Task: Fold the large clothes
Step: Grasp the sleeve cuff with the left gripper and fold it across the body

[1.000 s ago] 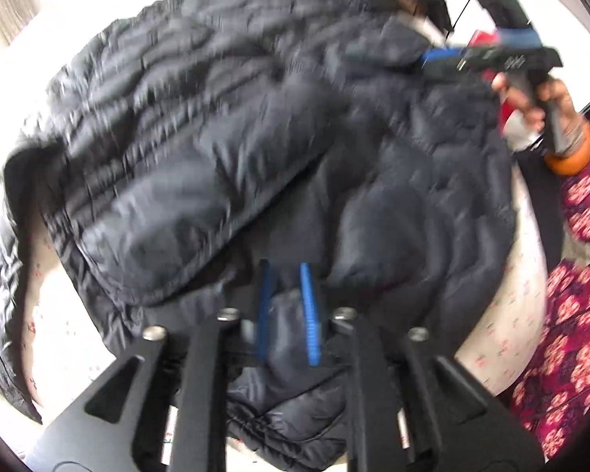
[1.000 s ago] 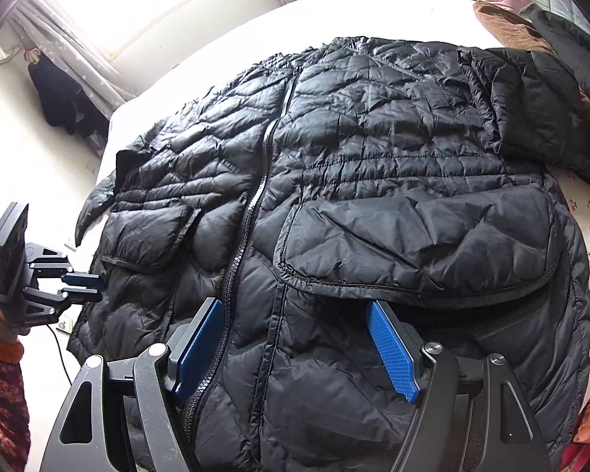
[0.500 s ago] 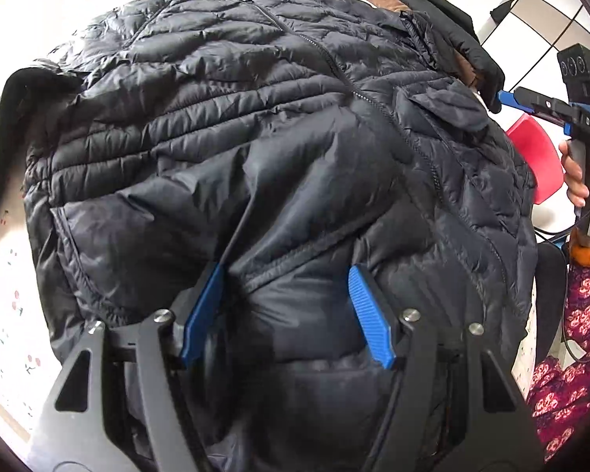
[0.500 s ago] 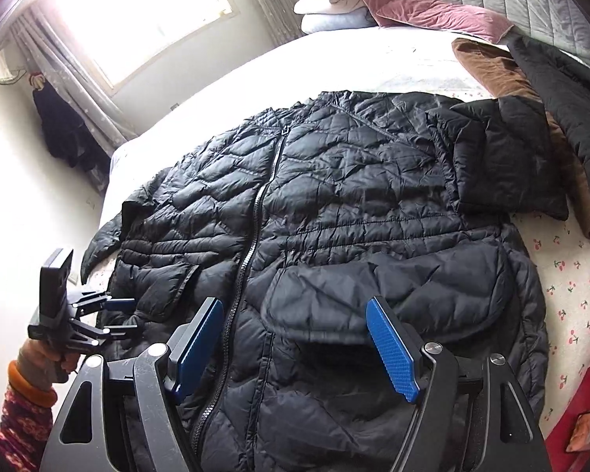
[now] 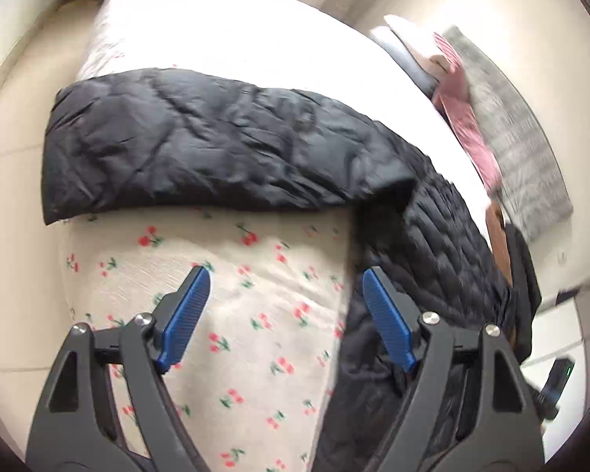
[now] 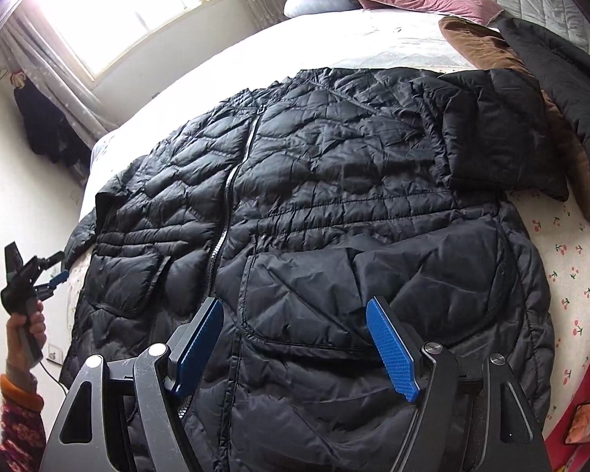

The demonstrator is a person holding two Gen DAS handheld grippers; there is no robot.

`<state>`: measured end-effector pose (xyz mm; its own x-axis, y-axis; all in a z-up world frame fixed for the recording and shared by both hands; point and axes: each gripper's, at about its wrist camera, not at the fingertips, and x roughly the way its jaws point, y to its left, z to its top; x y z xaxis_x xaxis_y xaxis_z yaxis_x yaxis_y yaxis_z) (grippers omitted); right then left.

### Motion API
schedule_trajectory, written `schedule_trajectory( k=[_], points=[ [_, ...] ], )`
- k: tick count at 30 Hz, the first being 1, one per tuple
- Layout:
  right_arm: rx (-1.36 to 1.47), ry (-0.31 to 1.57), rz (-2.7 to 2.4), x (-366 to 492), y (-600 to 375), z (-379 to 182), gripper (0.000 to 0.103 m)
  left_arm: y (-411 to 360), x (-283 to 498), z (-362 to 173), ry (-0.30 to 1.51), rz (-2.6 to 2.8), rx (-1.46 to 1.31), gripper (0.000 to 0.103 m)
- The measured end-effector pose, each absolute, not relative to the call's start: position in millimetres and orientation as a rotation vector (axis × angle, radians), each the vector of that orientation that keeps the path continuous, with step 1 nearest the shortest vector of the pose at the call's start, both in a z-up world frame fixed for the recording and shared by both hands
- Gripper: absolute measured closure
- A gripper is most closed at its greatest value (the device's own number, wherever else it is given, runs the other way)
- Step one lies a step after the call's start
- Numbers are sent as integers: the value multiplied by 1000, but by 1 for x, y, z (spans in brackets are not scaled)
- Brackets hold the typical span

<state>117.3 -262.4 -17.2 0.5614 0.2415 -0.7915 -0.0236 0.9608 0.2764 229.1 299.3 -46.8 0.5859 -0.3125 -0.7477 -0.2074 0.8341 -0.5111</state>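
Left gripper [image 5: 285,314], jaws opening and empty, hovers over cherry-print bedsheet [image 5: 255,306]; beyond it lies the black quilted puffer coat's sleeve [image 5: 200,145], likely next to fold. Right gripper [image 6: 295,338] hangs spread, holding nothing, above the coat [image 6: 334,181], spread flat.

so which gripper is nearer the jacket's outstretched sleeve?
Left. The left gripper, jaws opening and empty, hovers over the bedsheet just below the sleeve. The right gripper sits over the jacket hem.
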Motion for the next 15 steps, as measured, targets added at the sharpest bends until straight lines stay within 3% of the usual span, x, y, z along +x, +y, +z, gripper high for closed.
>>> schedule_trajectory(
  k=[2,5,10,11,15],
  points=[
    [220,982,165,119,-253,-22,27,318,237,-61,932,-1,-707,25],
    [197,999,160,119,-249,-26,27,335,246,-70,851,97,-846,37],
    [189,1016,141,122,-251,-32,27,350,273,-70,819,331,-824,82],
    [186,1020,139,122,-251,-33,27,352,277,-69,812,365,-811,96],
    [168,1032,134,124,-248,-37,27,361,274,-47,699,497,-673,99]
  ],
)
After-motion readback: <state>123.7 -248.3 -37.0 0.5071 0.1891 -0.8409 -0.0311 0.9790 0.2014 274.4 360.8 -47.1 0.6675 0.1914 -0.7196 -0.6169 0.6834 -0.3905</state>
